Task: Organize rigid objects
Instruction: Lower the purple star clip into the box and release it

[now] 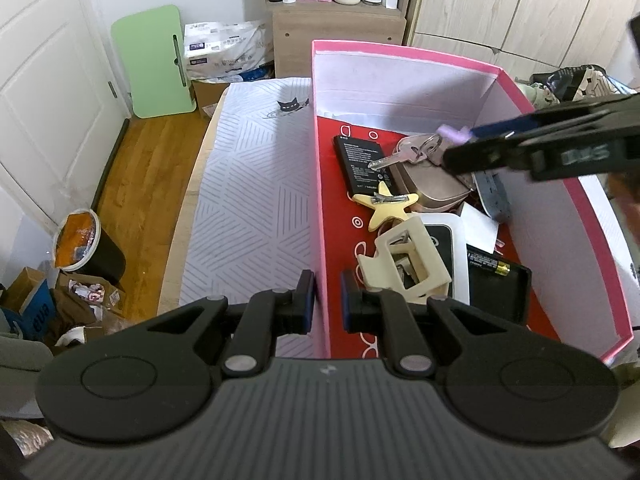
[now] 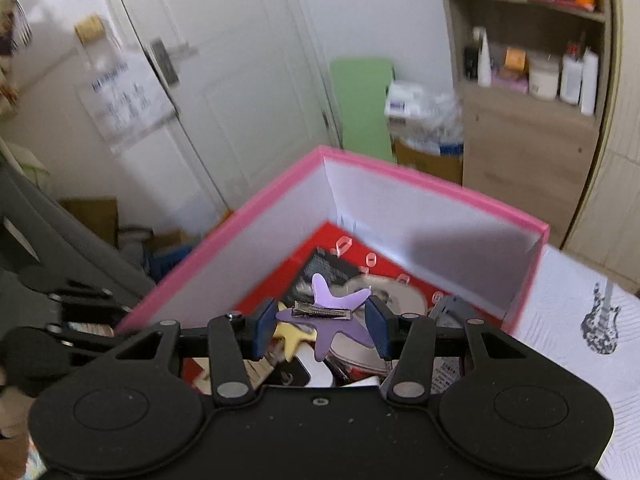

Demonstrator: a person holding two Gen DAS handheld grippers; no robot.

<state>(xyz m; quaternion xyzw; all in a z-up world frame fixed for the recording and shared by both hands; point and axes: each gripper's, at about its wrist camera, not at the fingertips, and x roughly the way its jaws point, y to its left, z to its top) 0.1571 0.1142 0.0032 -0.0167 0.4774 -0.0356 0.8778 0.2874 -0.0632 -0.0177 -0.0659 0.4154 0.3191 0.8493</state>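
A pink-rimmed box (image 1: 400,50) with a red floor stands on the bed; it also shows in the right wrist view (image 2: 440,188). Inside lie a black battery pack (image 1: 360,160), keys (image 1: 412,152), a yellow star clip (image 1: 390,204), a cream claw clip (image 1: 408,260) and an AA battery (image 1: 490,266). My left gripper (image 1: 327,300) is shut on the box's left wall. My right gripper (image 2: 322,330) is over the box, its jaws wide apart. A purple star clip (image 2: 336,312) sits between them, apparently loose. The right gripper shows from the side in the left wrist view (image 1: 472,148).
The box stands on a grey-patterned mattress (image 1: 248,200). A green board (image 1: 154,60), a white door (image 1: 40,80) and a bin (image 1: 84,248) are to the left. A wooden shelf unit (image 1: 336,12) with jars stands behind the box.
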